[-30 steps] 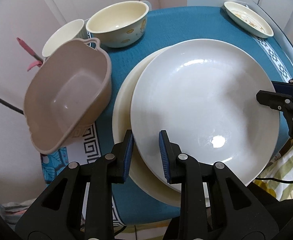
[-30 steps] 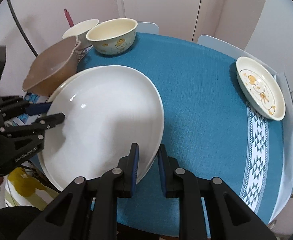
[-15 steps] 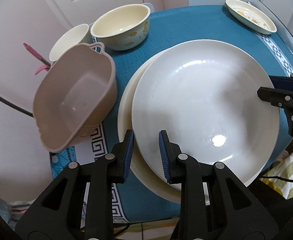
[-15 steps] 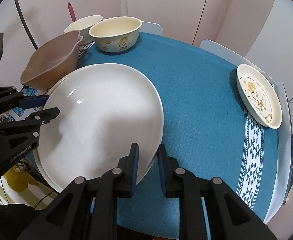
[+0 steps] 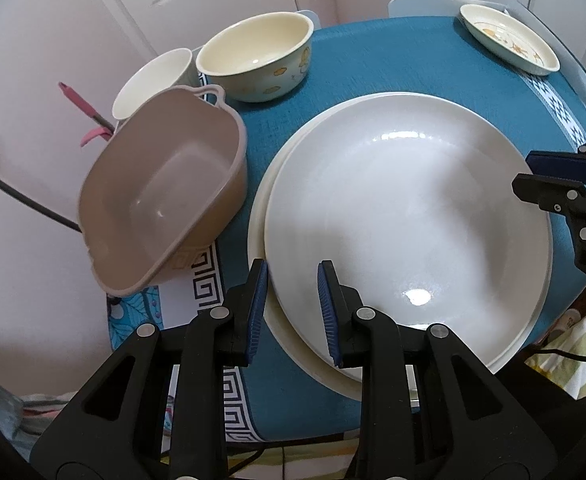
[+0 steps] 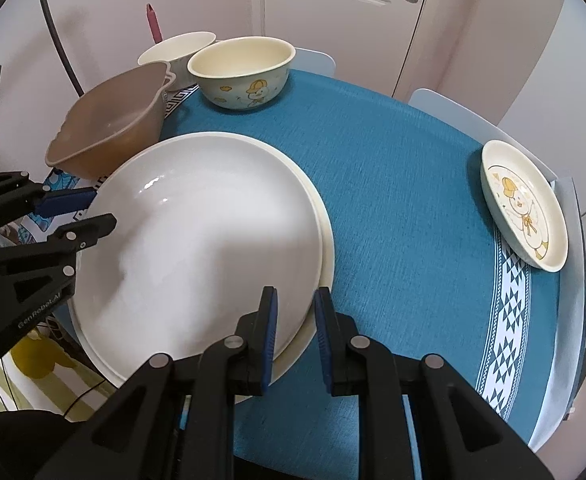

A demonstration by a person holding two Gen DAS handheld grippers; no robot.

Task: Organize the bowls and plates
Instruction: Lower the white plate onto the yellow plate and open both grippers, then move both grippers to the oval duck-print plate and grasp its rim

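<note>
Taupe plastic tub [image 5: 161,184]: it sits at the table's left edge, overhanging it, tilted; in my left view it now lies nearer the frame's middle than a second ago.
White cup [image 5: 155,76]: just behind the tub, beside the cream bowl with yellow prints [image 5: 255,58].
My left gripper [image 5: 293,300]: the jaws straddle the near rim of the large white glossy plate [image 5: 409,216], a gap showing on each side; I cannot tell whether the pads press it.
Large white glossy plate: it rests on a cream plate [image 5: 259,236]; the two are more nearly centred than a second ago, when the top one sat offset to the right.
My right gripper [image 6: 295,336]: its jaws straddle the rims of both plates on the opposite side, parted as before.
Small cream duck-print dish [image 6: 523,204]: far right on the blue tablecloth [image 6: 405,184], well apart.
</note>
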